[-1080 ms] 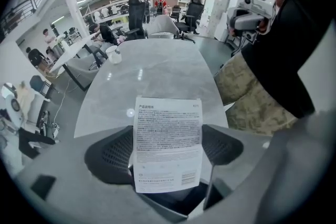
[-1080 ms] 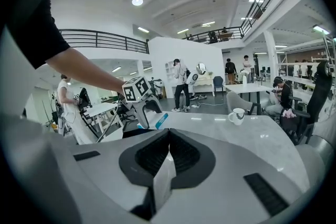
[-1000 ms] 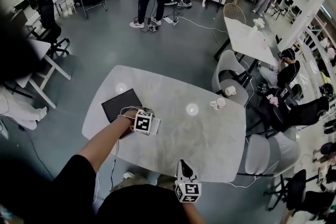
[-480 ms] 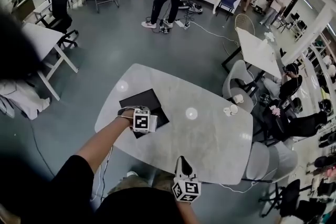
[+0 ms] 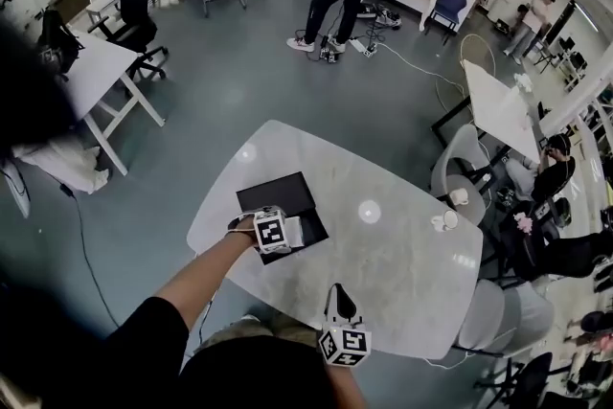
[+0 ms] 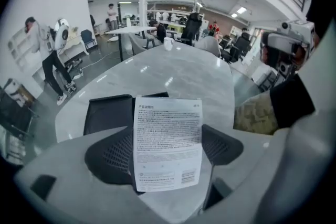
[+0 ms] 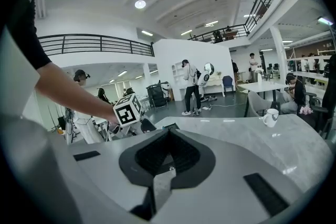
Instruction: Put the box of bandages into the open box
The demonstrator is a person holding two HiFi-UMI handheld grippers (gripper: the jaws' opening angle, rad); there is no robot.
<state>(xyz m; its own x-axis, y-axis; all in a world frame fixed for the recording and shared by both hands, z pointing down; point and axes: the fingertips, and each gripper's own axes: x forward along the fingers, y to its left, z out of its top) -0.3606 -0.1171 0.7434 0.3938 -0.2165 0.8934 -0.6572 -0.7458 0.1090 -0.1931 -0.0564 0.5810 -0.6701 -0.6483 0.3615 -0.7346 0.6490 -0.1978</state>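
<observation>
Our left gripper [image 5: 293, 231] clamps the box of bandages [image 6: 168, 139] at the open box's [image 5: 273, 194] near rim, ready to lower; the right gripper [image 7: 166, 159], jaws together, waits empty.

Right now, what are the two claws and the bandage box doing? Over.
Left gripper shut on box of bandages. Right gripper shut, empty. Held at edge of open box; nothing blocking.

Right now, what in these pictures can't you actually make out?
Print on the bandage box: too small and blurred, left gripper view.
Much of the open box: behind the bandage box in the left gripper view, under the left gripper in the head view.
Mug's contents: too small, head view.
</observation>
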